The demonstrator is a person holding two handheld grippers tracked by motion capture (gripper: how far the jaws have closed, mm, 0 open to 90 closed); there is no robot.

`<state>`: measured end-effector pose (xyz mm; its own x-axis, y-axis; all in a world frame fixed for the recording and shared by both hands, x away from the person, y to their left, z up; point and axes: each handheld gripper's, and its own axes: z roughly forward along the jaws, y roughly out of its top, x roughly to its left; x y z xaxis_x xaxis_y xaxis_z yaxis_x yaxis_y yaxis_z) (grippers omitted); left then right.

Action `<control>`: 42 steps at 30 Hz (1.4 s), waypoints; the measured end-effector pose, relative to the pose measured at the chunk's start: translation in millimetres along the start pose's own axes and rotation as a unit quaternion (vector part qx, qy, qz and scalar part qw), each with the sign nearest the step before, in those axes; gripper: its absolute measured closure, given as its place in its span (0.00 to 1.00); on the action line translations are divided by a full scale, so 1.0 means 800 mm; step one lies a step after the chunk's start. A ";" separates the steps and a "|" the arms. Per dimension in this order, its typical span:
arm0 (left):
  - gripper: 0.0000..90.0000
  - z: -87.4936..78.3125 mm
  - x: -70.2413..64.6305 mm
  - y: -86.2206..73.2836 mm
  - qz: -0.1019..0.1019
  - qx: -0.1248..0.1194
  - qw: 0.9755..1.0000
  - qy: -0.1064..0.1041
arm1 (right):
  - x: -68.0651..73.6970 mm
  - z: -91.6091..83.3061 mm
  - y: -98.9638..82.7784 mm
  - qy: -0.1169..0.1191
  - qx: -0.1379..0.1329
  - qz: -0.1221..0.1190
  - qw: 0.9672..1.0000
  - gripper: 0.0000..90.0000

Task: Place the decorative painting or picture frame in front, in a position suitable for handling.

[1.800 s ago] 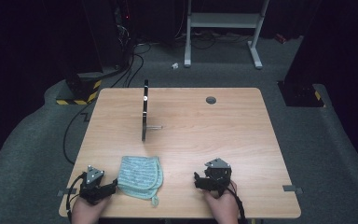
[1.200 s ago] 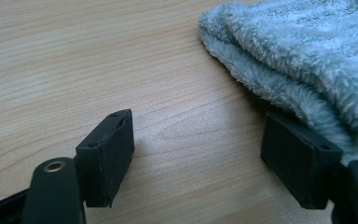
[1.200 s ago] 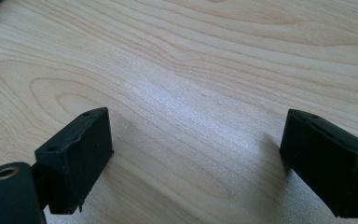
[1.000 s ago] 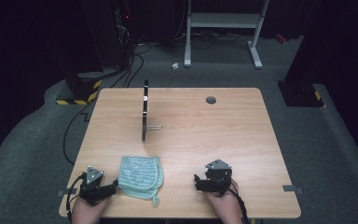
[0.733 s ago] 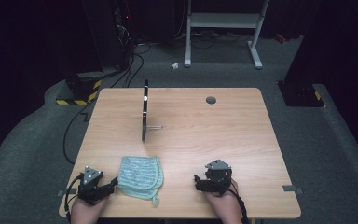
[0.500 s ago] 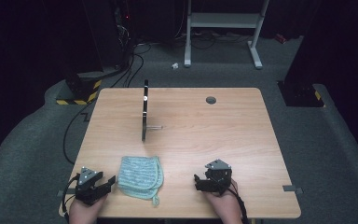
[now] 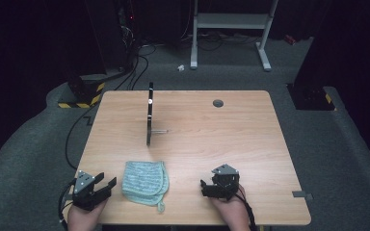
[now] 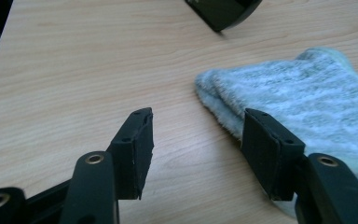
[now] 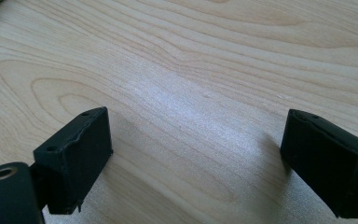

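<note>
A folded pale blue-green cloth (image 7: 145, 180) lies flat near the table's front edge, between my two grippers. My left gripper (image 7: 106, 182) hovers just left of it, open, its jaws pointing toward the cloth. In the left gripper view its jaws (image 8: 196, 126) have just been closing a little, with bare wood between them; the cloth's (image 8: 303, 93) fluffy edge lies beside the right-hand jaw. My right gripper (image 7: 206, 187) rests to the right of the cloth, open. Its jaws (image 9: 196, 140) stand wide over bare table.
A thin black upright stand (image 7: 150, 113) with a small peg (image 7: 160, 130) rises mid-table behind the cloth; a dark piece (image 8: 223, 9) shows at the top of the left gripper view. A round grommet (image 7: 218, 103) sits at the back. The wooden table (image 7: 231, 139) stands on dark carpet.
My left gripper has lifted slightly off the table and shifted a little, and its jaws have narrowed somewhat. The right gripper and the cloth have stayed put.
</note>
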<state>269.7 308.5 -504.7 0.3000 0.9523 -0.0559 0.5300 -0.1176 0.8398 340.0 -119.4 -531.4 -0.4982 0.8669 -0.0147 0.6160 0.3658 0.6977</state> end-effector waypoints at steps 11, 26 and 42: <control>0.45 0.003 -0.030 0.021 0.015 -0.017 0.999 -0.038 | 0.000 0.000 0.000 0.000 0.000 0.000 1.000 0.09; 0.38 0.039 -0.051 0.016 0.021 0.034 0.995 -0.090 | 0.000 0.000 0.000 0.000 -0.001 -0.001 1.000 0.10; 0.45 0.052 -0.051 0.001 0.014 0.064 0.992 -0.105 | 0.000 0.000 0.000 0.000 0.000 0.000 1.000 0.10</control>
<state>290.8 257.5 -524.0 0.4681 0.8698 -0.1559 0.6107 -0.1910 0.7685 339.9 -119.2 -531.4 -0.4980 0.8670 -0.0142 0.6159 0.3652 0.6981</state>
